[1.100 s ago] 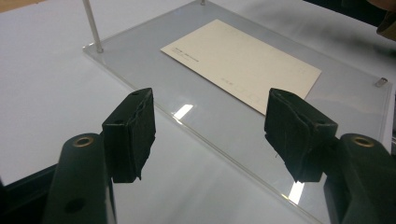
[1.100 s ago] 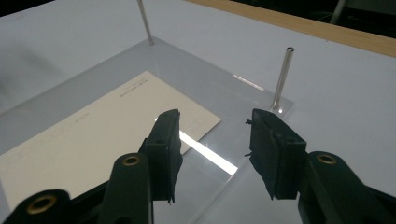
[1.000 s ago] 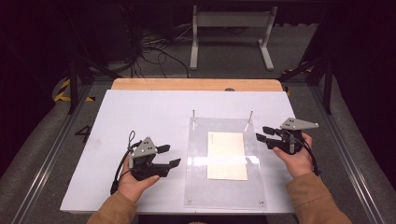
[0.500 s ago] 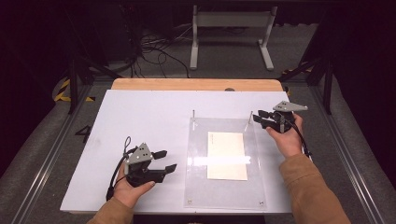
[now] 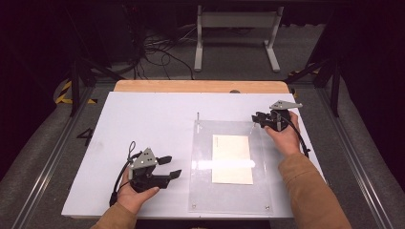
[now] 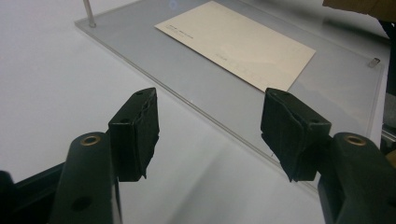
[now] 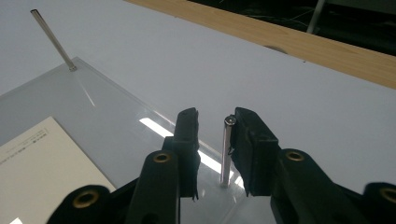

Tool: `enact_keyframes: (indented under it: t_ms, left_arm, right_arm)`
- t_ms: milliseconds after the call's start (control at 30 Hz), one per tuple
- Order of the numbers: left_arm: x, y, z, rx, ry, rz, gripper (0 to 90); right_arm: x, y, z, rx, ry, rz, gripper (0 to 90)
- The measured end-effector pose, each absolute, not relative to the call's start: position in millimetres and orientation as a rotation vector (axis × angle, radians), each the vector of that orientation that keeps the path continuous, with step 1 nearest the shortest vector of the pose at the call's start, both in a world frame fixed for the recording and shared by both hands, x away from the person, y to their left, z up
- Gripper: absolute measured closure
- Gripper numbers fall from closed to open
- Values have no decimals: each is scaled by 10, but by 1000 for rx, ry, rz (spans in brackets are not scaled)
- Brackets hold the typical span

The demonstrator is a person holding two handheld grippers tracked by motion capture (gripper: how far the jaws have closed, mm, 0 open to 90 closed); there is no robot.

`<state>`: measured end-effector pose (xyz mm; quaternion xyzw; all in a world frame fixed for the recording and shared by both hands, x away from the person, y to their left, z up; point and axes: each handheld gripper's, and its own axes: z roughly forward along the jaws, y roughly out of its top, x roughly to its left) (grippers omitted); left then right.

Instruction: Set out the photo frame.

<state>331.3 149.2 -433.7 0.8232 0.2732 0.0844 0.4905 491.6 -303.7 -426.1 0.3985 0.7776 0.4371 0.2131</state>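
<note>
Since a second ago my right gripper (image 5: 258,119) has slid from the acrylic plate's (image 5: 229,195) right edge to its far right corner, jaws closing around the upright metal pin (image 7: 227,150); one pad touches it, the other stands off. My left gripper (image 5: 173,167) hangs half open and empty beside the plate. Print on the cream card (image 5: 232,158) under the plate is too small to read.

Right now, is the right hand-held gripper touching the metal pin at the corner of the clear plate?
Touching. In the right gripper view, the pin stands between the closing jaws of the right hand-held gripper, against one pad, with a gap to the other.
</note>
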Motion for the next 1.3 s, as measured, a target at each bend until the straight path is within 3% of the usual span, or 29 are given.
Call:
enact_keyframes:
  t_ms: [133, 833, 1300]
  left_arm:
    - [3322, 1478, -4342, 2005, 656, 197, 377]
    - [3329, 1461, -4352, 1986, 637, 134, 368]
    - [3328, 1489, -4369, 1980, 631, 151, 291]
  right_arm:
    - [4948, -3023, -4252, 1120, 2152, 1153, 841]
    - [5014, -3007, -4284, 1231, 2104, 1171, 854]
    - [5117, -3074, -4300, 1282, 2125, 1241, 852]
